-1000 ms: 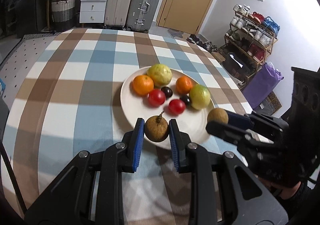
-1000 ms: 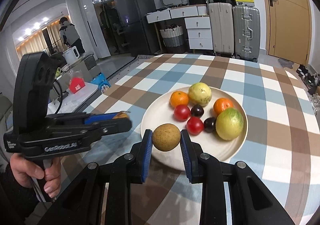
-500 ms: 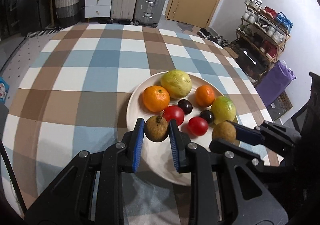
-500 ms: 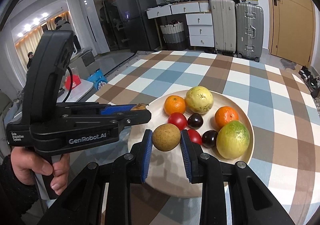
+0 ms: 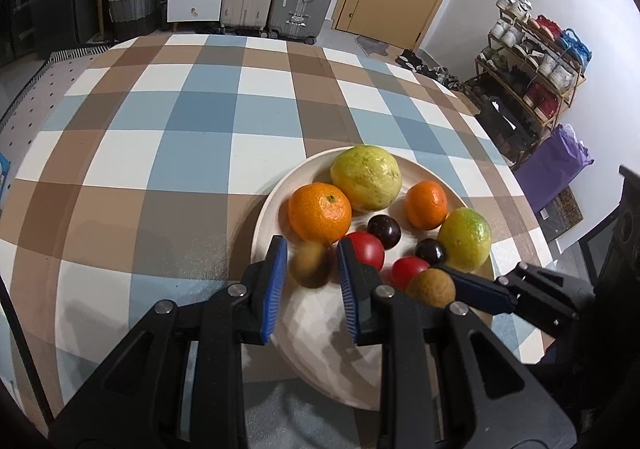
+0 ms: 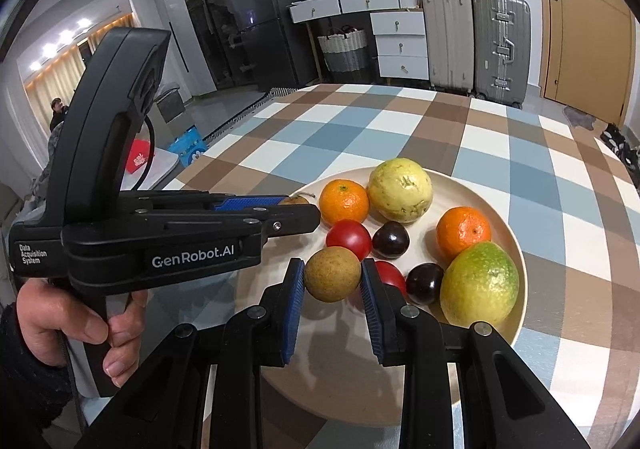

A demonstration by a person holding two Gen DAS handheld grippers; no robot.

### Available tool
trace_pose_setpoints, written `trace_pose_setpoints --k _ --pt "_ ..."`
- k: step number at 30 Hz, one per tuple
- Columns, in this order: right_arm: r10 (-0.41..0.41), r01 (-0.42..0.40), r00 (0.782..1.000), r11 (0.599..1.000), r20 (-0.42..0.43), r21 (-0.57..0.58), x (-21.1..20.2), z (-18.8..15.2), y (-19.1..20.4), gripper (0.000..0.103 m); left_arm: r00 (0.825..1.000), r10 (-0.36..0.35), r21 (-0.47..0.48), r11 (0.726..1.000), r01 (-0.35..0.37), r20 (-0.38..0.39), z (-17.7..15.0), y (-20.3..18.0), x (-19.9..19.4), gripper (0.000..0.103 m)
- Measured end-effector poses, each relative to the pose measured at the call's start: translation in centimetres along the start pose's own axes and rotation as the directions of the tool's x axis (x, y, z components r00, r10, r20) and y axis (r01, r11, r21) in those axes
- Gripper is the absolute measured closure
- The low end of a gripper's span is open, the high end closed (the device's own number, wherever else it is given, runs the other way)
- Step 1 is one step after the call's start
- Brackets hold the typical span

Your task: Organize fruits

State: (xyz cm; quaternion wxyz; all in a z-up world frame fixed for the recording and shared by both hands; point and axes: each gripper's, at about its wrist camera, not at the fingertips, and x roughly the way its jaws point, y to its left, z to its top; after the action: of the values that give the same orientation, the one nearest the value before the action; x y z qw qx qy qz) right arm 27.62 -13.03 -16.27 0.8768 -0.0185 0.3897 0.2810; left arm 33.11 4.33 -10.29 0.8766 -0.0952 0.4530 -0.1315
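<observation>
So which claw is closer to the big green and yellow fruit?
Right gripper: the big green-yellow fruit sits just beside its pads. Left gripper is across the plate, near the orange.

Right gripper (image 6: 333,287) is clamping a brown fruit (image 6: 332,274) between its blue pads, hovering over the near part of the plate (image 6: 514,245). Left gripper (image 6: 280,215) is reaching in from the left over the plate rim, a hand (image 6: 76,323) gripping its handle; a second brown fruit (image 6: 295,200) is showing at its tip (pads mostly hidden, grip unclear). Two oranges (image 6: 344,201), two tomatoes (image 6: 349,239), two dark plums (image 6: 391,239), a yellow fruit (image 6: 400,190) and a green one (image 6: 479,283) are sitting on the plate.
</observation>
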Motion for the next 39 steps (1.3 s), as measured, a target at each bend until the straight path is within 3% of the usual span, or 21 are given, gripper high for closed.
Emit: trace_pose_setpoints --k 1,3,5,8,12,19,23,26,33,39 --pt "0.001 -0.001 1.000 1.000 -0.003 0.001 0.1 0.0 0.0 0.074 1.000 -0.013 -0.006 1.000 0.013 -0.002 0.1 0.1 0.1 0.081" --pt "0.008 -0.008 1.000 1.000 0.003 0.011 0.2 -0.2 -0.1 0.058 1.000 -0.018 -0.014 1.000 0.018 -0.002 0.1 0.2 0.2 0.079" --pt "0.005 -0.006 1.000 1.000 0.030 0.018 -0.3 -0.3 -0.4 0.052 1.000 -0.020 -0.017 1.000 0.020 0.005 0.0 0.3 -0.1 0.078" --pt "0.000 -0.002 0.998 0.999 0.059 0.033 -1.1 -0.6 -0.8 0.051 0.999 -0.019 -0.015 1.000 0.019 0.028 -0.2 0.3 -0.9 0.078" --pt "-0.014 0.007 0.995 0.998 0.096 0.063 -2.5 -1.1 -1.5 0.048 0.998 -0.002 -0.012 1.000 0.003 0.062 -0.4 0.1 -2.6 0.066" --pt "-0.037 0.019 0.985 0.994 0.167 0.108 -5.6 -1.9 -2.3 0.043 0.991 0.026 0.014 1.000 -0.028 0.131 -1.4 -0.6 -6.2 0.064" --pt "-0.055 0.031 0.975 0.993 0.215 0.112 -7.5 -2.2 -2.2 0.040 0.979 0.084 -0.004 0.996 -0.085 0.186 -2.5 -0.9 -8.3 0.051" --pt "-0.063 0.034 0.964 0.993 0.258 0.113 -9.2 -2.3 -2.0 0.036 0.969 0.090 -0.025 0.996 -0.087 0.229 -3.4 -1.0 -10.1 0.045" --pt "-0.068 0.035 0.936 0.994 0.346 0.100 -12.8 -2.7 -0.6 0.026 0.942 0.153 -0.009 0.987 -0.158 0.298 -4.8 -2.6 -13.9 0.023" --pt "-0.069 0.037 0.909 0.996 0.411 0.085 -15.5 -3.2 0.4 0.017 0.923 0.178 0.016 0.981 -0.195 0.342 -6.0 -4.3 -16.7 0.018"
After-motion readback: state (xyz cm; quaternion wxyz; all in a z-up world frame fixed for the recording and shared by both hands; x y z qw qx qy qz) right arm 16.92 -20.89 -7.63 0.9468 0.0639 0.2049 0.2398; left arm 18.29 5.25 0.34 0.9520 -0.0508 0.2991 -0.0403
